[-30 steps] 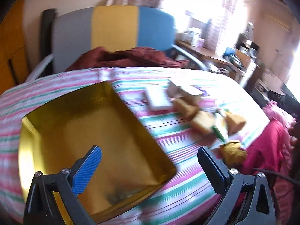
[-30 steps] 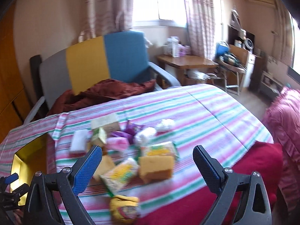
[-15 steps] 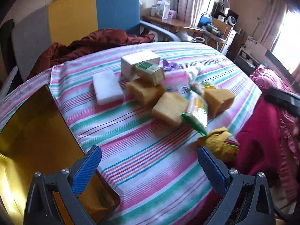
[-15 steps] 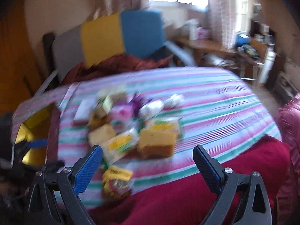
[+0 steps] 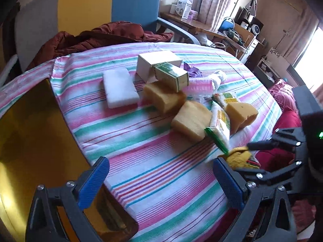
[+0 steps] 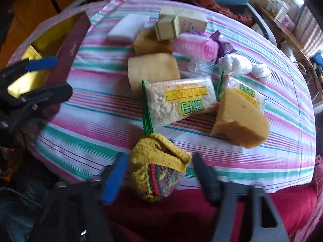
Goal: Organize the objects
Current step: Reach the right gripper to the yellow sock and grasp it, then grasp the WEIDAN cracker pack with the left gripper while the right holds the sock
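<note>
The box (image 5: 24, 133) lies left of the pile of sponges (image 5: 191, 121) on the table (image 5: 153, 181).

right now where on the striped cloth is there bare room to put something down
Bare: the striped cloth between the gold box and the sponges, and the cloth's far right side. Crowded: the centre pile, from the white foam block to the yellow towel.

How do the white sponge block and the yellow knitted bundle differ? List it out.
Colour: the white sponge block is plain white; the yellow knitted bundle is yellow with a red and green striped band.
Shape: the block is a flat rectangle; the bundle is a rumpled lump.
Place: the block lies apart from both grippers; the bundle sits between the closing jaws of the right gripper.
Both rest on the striped cloth.
</note>
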{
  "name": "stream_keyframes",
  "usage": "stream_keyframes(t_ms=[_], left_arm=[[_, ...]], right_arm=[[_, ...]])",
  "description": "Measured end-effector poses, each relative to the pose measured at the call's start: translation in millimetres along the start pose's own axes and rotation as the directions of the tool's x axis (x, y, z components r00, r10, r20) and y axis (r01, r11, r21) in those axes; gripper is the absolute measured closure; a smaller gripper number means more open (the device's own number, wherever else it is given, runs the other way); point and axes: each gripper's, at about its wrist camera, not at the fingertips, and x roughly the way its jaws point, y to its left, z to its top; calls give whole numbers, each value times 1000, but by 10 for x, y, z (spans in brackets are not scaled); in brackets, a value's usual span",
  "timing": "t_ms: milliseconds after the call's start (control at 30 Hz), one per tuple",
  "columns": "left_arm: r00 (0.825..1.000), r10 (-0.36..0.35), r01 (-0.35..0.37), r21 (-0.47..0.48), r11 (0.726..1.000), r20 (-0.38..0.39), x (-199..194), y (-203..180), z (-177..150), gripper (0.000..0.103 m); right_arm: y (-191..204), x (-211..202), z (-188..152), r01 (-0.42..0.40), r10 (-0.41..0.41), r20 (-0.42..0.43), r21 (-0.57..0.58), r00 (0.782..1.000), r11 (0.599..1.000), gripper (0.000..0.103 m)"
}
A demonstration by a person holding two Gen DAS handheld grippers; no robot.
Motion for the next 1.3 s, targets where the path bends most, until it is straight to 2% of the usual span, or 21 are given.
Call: stream_keyframes(t_ms=[100,233,300,467,567,667,733,967,1067,1133,1200,1233,1300], left_arm=[[1000,-18,17,20,1000,1,34,-41,35,0],[1000,-9,9,55,998,1,115,-101,118,4],[1000,-1,2,85,996,-11,185,-150,170,13],[1000,-17,21,159,987,-25,294,-352,290,24],[1000,-27,28,253,967,-6,362,-588,363,27],[999,-30,34,362,932,-15,495,-846,412,33],[999,-32,38,430,902,-23,596,-999,449,33],[994,32,38,595,803,-106,1041,-1271,533,33],[991,55,34,633,774,-120,1145,-1318,560,31],[989,71,28,648,761,-126,1216,-1367,569,31],[985,92,28,662,749,-145,1322,-1373,548,31],[987,79,31,660,750,-137,1332,-1366,550,32],[989,62,36,637,770,-131,1312,-1348,596,59]], right_arm=[[-31,-34,-49,2,-2,16,-1,1000,1000,69],[-278,-262,-167,-21,11,112,93,994,995,71],[-451,-370,-253,-31,5,163,160,987,987,71],[-641,-495,-403,-42,-15,232,242,973,969,71],[-733,-591,-448,-50,-43,289,307,956,951,71],[-885,-702,-489,-72,-63,345,367,937,927,71],[-966,-749,-526,-96,-63,374,391,925,915,71],[-1002,-628,-443,-103,-17,333,339,943,935,70],[-1093,-576,-519,-115,7,314,326,949,938,59],[-1123,-517,-511,-118,17,300,321,954,940,58],[-1131,-480,-509,-119,27,284,312,958,942,52],[-1128,-471,-495,-114,29,272,304,962,946,51],[-1115,-456,-481,-98,27,244,282,969,954,50]])
